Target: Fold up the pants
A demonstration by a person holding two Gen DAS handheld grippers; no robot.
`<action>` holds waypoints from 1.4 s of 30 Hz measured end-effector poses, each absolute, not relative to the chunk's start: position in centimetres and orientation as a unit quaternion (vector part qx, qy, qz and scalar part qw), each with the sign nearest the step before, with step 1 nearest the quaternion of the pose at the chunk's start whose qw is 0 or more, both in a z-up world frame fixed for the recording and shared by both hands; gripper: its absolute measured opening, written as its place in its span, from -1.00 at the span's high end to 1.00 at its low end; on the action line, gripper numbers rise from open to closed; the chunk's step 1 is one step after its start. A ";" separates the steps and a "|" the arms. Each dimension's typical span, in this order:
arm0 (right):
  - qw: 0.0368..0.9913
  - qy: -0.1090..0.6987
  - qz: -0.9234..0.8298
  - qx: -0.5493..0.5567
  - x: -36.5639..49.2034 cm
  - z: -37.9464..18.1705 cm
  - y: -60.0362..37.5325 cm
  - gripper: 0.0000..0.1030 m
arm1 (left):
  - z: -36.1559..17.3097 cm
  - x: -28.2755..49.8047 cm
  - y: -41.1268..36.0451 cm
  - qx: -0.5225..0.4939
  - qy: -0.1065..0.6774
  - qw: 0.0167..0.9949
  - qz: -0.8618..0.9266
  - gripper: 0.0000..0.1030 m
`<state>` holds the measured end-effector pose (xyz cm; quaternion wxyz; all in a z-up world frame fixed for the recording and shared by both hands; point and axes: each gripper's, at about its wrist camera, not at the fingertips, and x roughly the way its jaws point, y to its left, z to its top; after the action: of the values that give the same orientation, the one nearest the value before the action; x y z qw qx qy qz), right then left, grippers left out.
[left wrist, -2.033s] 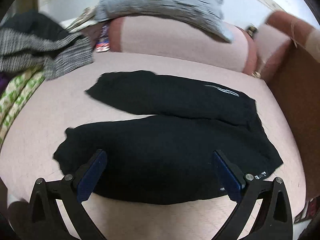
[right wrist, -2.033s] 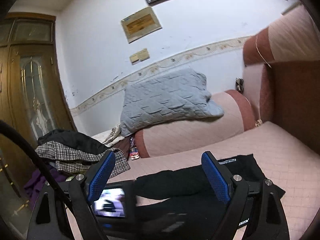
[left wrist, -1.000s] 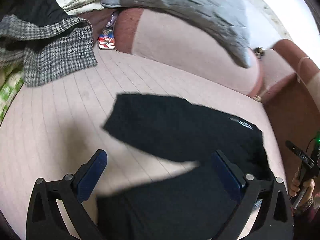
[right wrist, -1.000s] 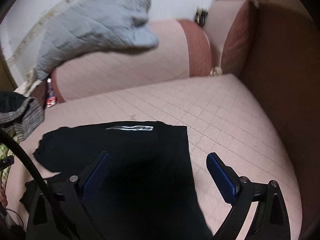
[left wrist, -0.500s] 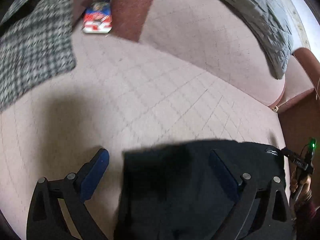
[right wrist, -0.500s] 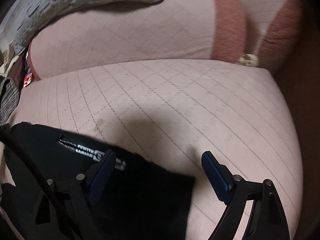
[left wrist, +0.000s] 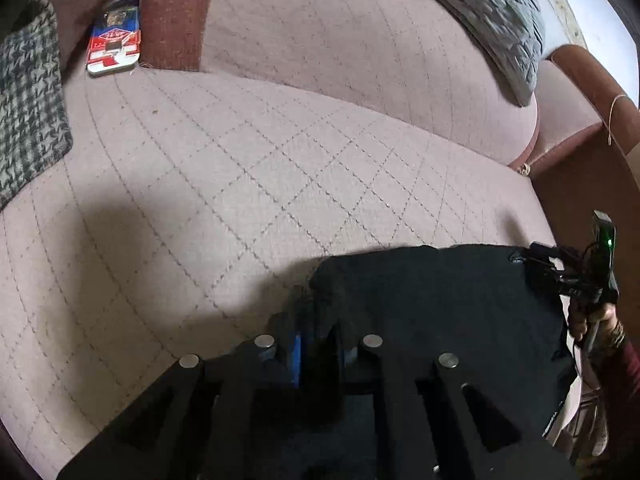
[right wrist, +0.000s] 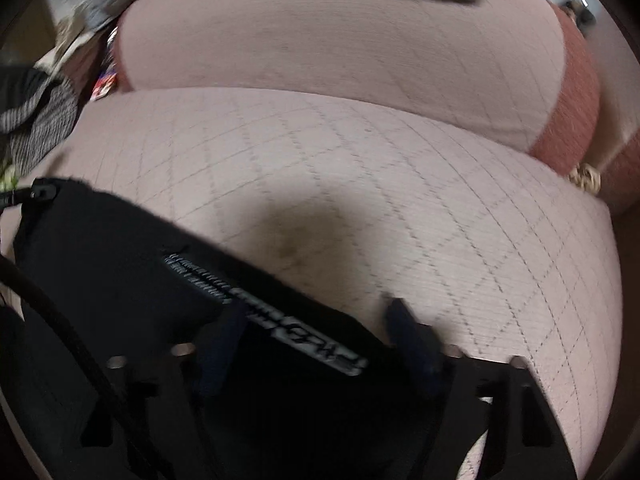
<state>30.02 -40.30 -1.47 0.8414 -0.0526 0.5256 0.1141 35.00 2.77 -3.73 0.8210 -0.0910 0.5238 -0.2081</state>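
Observation:
The black pants lie on the pink quilted couch seat. My left gripper is shut on the pants' far left edge, with black cloth bunched between its blue pads. In the right wrist view the pants show a grey printed logo. My right gripper is open, its fingers straddling the pants' far right edge at the logo. The view is blurred. The right gripper also shows in the left wrist view at the pants' right edge.
A houndstooth garment lies at the left of the seat. A red, white and blue packet leans on the backrest. A grey quilted cushion rests on top of the backrest. A brown armrest stands at the right.
Both grippers have dropped lower onto the pants' far edge. The left gripper has closed on the cloth. The right gripper's fingers stand closer together than before.

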 end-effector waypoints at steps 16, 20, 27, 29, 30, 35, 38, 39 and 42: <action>0.874 0.477 0.096 -0.002 22.3 7.0 -40.5 0.79 | 6.1 27.8 3.1 -0.062 0.423 0.879 -0.211 0.79; 0.882 0.459 0.104 0.012 16.6 9.4 -39.7 0.81 | 9.3 22.7 3.0 -0.043 0.380 0.899 -0.215 0.78; 0.865 0.489 0.104 0.042 3.4 7.1 -40.2 0.97 | 8.9 8.6 4.5 0.005 0.349 0.915 -0.202 0.73; 0.855 0.508 0.094 0.041 0.6 5.3 -40.8 0.97 | 6.7 5.6 4.7 0.020 0.376 0.907 -0.188 0.61; 0.849 0.520 0.087 0.043 -0.6 4.3 -41.4 0.96 | 5.3 4.2 4.8 0.027 0.398 0.899 -0.182 0.60; 0.843 0.535 0.040 0.052 -4.3 2.2 -43.1 0.94 | 3.3 -0.4 7.0 -0.014 0.437 0.884 -0.166 0.55; 0.851 0.517 0.039 0.080 -4.4 2.9 -43.2 0.60 | 4.4 -1.1 9.2 -0.082 0.424 0.890 -0.148 0.22; 0.854 0.511 0.039 0.086 -4.5 3.1 -43.1 0.44 | 4.7 -0.9 9.9 -0.107 0.418 0.891 -0.141 0.14; 0.863 0.490 0.037 0.119 -3.8 3.7 -43.0 0.37 | 4.5 0.1 11.2 -0.170 0.425 0.881 -0.122 0.00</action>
<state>-3.79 -43.01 3.71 0.8629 0.1188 0.4898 0.0374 0.11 11.24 4.47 0.8805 -0.1699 0.4253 -0.1222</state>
